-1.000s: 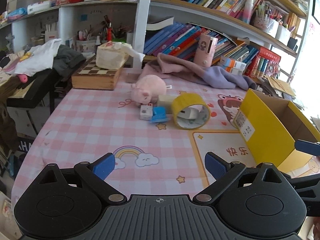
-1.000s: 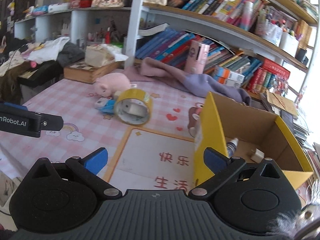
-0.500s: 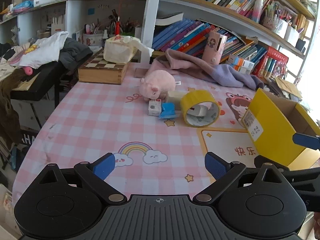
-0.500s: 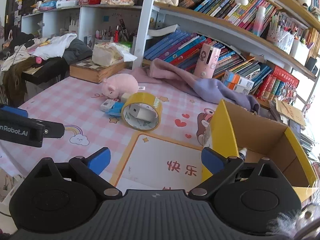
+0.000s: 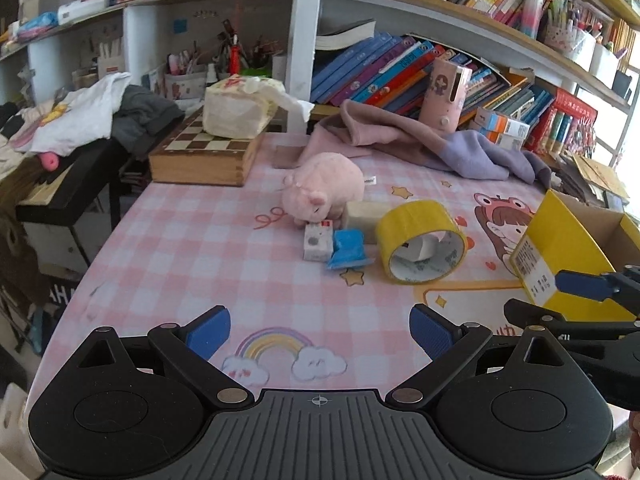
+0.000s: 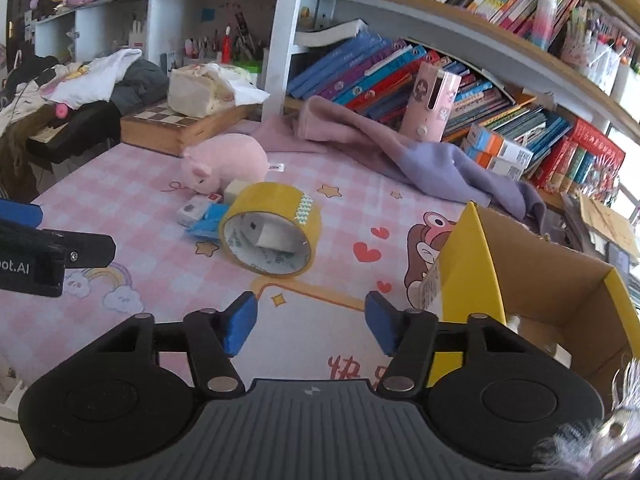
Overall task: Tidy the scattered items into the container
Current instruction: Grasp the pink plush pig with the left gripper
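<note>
The yellow tape roll (image 6: 271, 233) stands on its edge on the tabletop (image 6: 132, 184) beside the yellow box (image 6: 532, 280), light and stiff I think, best pinched across its wall, while left claw (image 5: 320, 334) and right claw (image 6: 311, 322) are spread, empty.

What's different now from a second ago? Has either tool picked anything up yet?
Nothing has been picked up. Both tools have moved closer to the clutter, and the right tool has narrowed its opening, now facing the yellow tape roll. The left tool stays wide open. The tape roll, pink plush pig, blue packet and yellow cardboard box lie where they were.
</note>
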